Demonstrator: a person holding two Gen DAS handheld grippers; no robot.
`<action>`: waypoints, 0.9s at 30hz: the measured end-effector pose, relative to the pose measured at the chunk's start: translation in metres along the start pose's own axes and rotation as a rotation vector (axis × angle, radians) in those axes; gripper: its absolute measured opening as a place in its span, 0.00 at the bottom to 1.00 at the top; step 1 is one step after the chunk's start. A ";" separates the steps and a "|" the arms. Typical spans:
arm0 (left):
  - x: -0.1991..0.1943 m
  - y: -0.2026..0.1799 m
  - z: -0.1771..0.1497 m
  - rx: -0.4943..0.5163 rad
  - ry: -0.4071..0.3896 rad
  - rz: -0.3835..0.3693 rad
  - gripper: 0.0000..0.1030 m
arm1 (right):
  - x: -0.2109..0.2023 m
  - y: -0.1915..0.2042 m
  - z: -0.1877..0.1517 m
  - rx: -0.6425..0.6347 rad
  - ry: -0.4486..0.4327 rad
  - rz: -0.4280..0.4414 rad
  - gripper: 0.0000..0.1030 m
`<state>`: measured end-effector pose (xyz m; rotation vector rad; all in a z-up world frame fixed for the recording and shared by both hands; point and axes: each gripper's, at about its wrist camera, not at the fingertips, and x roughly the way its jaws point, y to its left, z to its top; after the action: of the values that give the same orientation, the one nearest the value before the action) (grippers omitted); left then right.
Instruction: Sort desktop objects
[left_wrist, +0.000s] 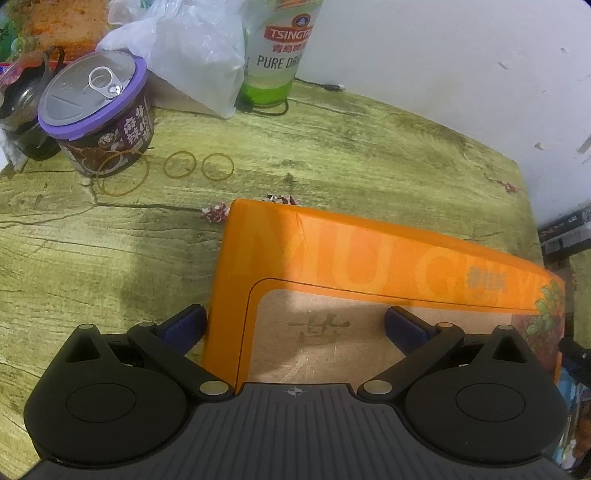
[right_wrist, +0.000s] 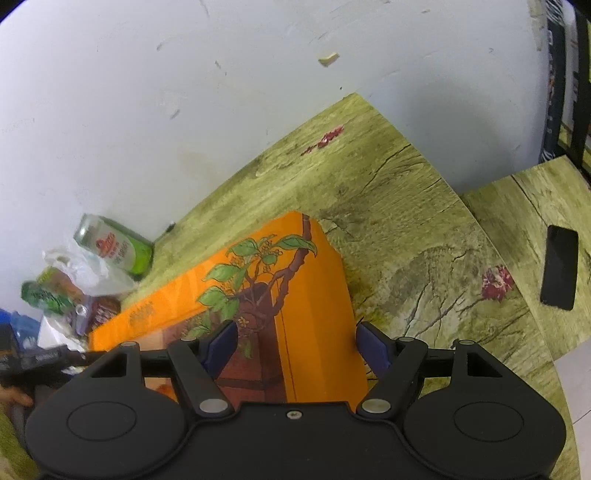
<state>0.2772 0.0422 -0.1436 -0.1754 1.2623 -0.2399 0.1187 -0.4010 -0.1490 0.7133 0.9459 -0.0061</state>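
One flat orange box (left_wrist: 369, 258), leafy branch print.

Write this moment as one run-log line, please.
left gripper: open, over orange box corner | right gripper: open, straddling box end | contact: cannot tell | box: on table

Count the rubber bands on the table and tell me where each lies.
3. A large rubber band lies against the foot of the purple-lidded can; two small rubber bands lie side by side to its right. Others may be hidden behind the clutter.
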 end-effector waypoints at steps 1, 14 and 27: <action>-0.001 0.001 -0.001 0.004 -0.006 -0.008 0.99 | -0.002 -0.001 0.000 0.010 0.002 0.002 0.69; -0.012 0.037 -0.043 -0.027 -0.030 -0.173 0.99 | 0.010 -0.015 -0.001 0.116 0.140 0.035 0.86; -0.015 0.070 -0.090 -0.064 -0.036 -0.271 0.99 | 0.050 0.040 0.014 -0.073 0.188 -0.077 0.91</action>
<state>0.1933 0.1134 -0.1749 -0.4057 1.2094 -0.4278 0.1715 -0.3630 -0.1581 0.6168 1.1476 0.0279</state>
